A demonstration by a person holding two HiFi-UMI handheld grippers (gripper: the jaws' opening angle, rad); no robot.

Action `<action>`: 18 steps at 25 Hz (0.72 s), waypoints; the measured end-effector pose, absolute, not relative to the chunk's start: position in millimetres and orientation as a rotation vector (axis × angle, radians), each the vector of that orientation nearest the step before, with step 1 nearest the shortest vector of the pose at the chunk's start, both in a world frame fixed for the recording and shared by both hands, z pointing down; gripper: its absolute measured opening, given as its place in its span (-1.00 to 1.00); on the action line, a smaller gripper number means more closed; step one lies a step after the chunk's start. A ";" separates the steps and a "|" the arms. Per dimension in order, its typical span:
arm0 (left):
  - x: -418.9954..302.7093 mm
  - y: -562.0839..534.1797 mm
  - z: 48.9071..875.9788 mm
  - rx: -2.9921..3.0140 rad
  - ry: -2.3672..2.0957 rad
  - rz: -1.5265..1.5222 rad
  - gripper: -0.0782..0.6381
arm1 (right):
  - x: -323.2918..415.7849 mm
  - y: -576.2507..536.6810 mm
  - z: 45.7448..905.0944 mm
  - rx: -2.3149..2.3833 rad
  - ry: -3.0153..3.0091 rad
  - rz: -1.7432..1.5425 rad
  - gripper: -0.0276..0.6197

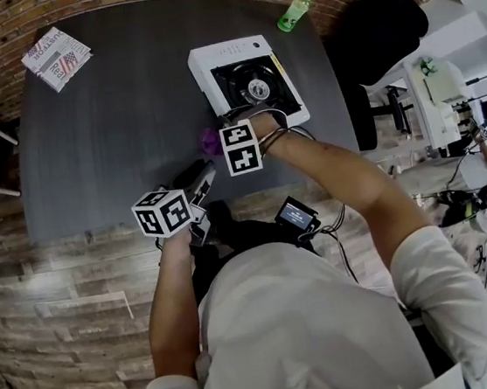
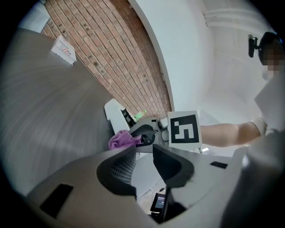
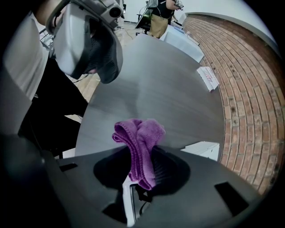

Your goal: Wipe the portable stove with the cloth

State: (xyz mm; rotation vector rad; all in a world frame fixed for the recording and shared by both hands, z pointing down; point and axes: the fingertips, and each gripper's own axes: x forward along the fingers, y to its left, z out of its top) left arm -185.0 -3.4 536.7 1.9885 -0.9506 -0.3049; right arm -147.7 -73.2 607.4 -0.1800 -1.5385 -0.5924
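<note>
The right gripper [image 3: 141, 156] has its 2 jaws clamped on the bunched purple cloth [image 3: 139, 142], held just off the near-left corner of the white portable stove [image 1: 247, 83] on the dark table [image 1: 112, 126]. The left gripper [image 2: 144, 155] sits on the person's side of the stove, well apart from it, jaws spread with nothing between them. A green bottle [image 1: 294, 13] lies beyond the stove's far right corner.

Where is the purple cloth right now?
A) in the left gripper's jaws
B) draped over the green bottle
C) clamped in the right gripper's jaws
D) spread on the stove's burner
C: the right gripper view shows the purple cloth bunched between the closed jaws of the right gripper; the left gripper stands open, empty.
</note>
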 end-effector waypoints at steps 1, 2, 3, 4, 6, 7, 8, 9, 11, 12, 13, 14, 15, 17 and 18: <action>-184.5 -2.2 536.4 1.988 -0.948 -0.301 -0.45 | -146.4 -71.1 607.1 -0.180 -1.541 -0.589 -0.53; -184.2 -0.8 535.8 1.989 -0.945 -0.296 -0.45 | -145.4 -68.8 606.9 -0.179 -1.544 -0.585 -0.53; -184.1 0.5 534.9 1.991 -0.942 -0.291 -0.45 | -144.7 -66.7 606.6 -0.178 -1.547 -0.582 -0.53; -184.3 1.2 533.8 1.995 -0.940 -0.286 -0.45 | -144.5 -65.2 606.1 -0.177 -1.550 -0.580 -0.53; -184.9 1.2 531.0 2.004 -0.939 -0.280 -0.45 | -144.8 -64.1 604.5 -0.175 -1.553 -0.582 -0.53; -184.4 1.5 529.8 2.007 -0.939 -0.279 -0.45 | -144.5 -63.5 603.6 -0.175 -1.554 -0.583 -0.53; -183.3 2.6 528.8 2.011 -0.938 -0.278 -0.45 | -143.6 -62.0 602.8 -0.174 -1.555 -0.583 -0.53; -181.8 4.3 528.2 2.013 -0.936 -0.275 -0.45 | -142.3 -59.9 602.2 -0.173 -1.557 -0.582 -0.53; -179.2 7.9 527.8 2.018 -0.932 -0.268 -0.45 | -139.2 -55.4 601.2 -0.170 -1.562 -0.575 -0.53; -178.2 9.9 528.0 2.019 -0.931 -0.263 -0.45 | -137.3 -52.6 601.0 -0.170 -1.564 -0.569 -0.53; -177.4 12.0 528.4 2.020 -0.929 -0.259 -0.45 | -135.4 -49.1 601.1 -0.171 -1.565 -0.563 -0.53; -177.0 13.8 528.5 2.020 -0.927 -0.255 -0.45 | -133.8 -45.7 601.4 -0.173 -1.566 -0.557 -0.53; -177.0 15.1 528.4 2.022 -0.925 -0.252 -0.45 | -132.7 -42.8 601.5 -0.175 -1.567 -0.555 -0.53; -177.5 16.7 527.8 2.027 -0.922 -0.247 -0.45 | -131.8 -38.5 601.2 -0.175 -1.574 -0.552 -0.53; -177.5 17.5 527.7 2.029 -0.920 -0.244 -0.45 | -131.4 -36.5 600.9 -0.172 -1.579 -0.548 -0.53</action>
